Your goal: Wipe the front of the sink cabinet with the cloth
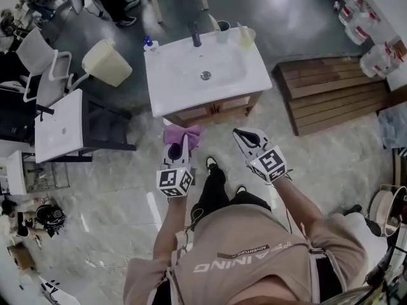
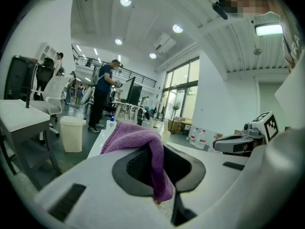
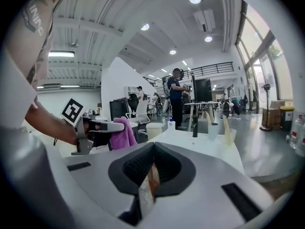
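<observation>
Two grippers face the white-topped wooden sink cabinet [image 1: 215, 108], its front just ahead. The left gripper [image 1: 180, 146] pinches the purple woven cloth [image 1: 182, 133]; the right gripper [image 1: 241, 135] is closed on nothing.

Bright ceiling lights [image 2: 125, 2], window [image 3: 265, 54] glare, fisheye bending (dark vignetted corners)

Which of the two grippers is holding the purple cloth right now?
The left gripper: the purple cloth is pinched between its jaws and bunches out above them. The right gripper has its jaws together on nothing.
</observation>
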The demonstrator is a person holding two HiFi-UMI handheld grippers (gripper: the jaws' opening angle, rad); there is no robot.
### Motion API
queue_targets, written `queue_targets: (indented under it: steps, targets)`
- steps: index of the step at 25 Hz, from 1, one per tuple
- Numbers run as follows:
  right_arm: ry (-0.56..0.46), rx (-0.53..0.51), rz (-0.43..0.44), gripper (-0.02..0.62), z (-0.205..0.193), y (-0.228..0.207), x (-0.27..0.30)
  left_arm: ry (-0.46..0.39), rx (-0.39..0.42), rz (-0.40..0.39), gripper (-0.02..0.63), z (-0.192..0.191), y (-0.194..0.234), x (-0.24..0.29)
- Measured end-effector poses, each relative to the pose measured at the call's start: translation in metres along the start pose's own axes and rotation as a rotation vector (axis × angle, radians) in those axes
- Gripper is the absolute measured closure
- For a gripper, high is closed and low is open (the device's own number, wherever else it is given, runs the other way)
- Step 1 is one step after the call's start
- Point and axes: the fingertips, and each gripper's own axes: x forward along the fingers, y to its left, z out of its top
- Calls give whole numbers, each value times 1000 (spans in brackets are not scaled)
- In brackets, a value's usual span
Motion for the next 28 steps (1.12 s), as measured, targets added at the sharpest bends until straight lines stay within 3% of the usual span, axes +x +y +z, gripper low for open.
queue_targets:
  steps: [5, 10, 17, 28]
  targets:
    - [-7, -1, 11, 584, -26, -1, -10, 20, -10, 40, 569, -37, -10, -16]
    - [-13, 43, 29, 584, -57, 2, -2, 19, -14, 81, 569, -64, 11, -17]
    - [-1, 82, 34, 584, -154, -27, 64, -25, -23, 121, 569, -131, 63, 30]
    - [-26, 38, 66, 584, -278, -50, 157, -50, -19, 129, 569, -252, 134, 81]
